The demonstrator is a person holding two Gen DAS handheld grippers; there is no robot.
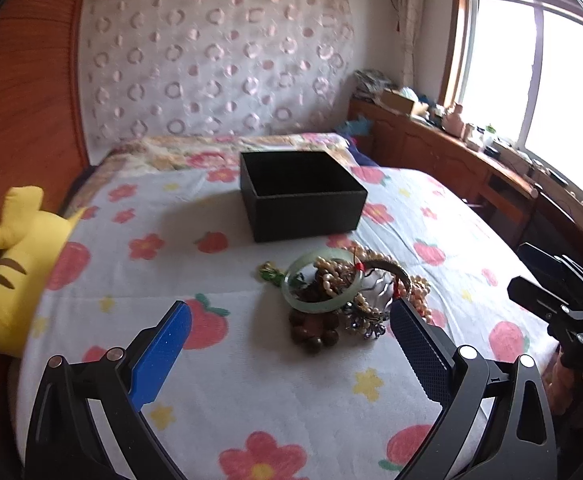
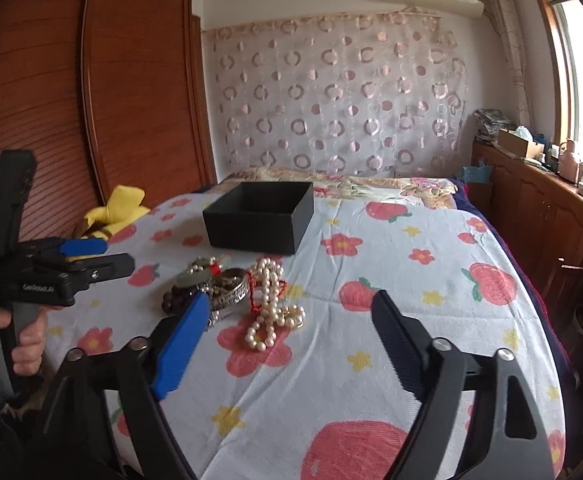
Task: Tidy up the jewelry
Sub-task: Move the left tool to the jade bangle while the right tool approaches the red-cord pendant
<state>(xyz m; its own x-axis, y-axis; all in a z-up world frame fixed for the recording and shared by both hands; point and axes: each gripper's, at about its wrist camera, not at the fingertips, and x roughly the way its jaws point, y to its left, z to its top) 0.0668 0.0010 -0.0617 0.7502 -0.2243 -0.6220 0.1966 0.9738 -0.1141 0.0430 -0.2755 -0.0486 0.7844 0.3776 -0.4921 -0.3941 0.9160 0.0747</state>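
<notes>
A pile of jewelry lies on the flowered bedspread: a pale green jade bangle (image 1: 321, 280), a pearl necklace (image 1: 341, 272) (image 2: 269, 304), dark wooden beads (image 1: 315, 330), a silver bangle (image 2: 231, 288) and a small green pendant (image 1: 269, 272). An open, empty black box (image 1: 303, 194) (image 2: 259, 218) stands just beyond the pile. My left gripper (image 1: 291, 312) is open just short of the pile and holds nothing. My right gripper (image 2: 287, 300) is open, with the pearls between its fingers, and holds nothing.
A yellow plush toy (image 1: 15, 264) (image 2: 111, 212) lies at the bed's left edge by a wooden wardrobe (image 2: 91, 80). A cluttered wooden cabinet (image 1: 451, 148) runs along the right under the window. A patterned curtain (image 2: 331, 92) hangs behind the bed.
</notes>
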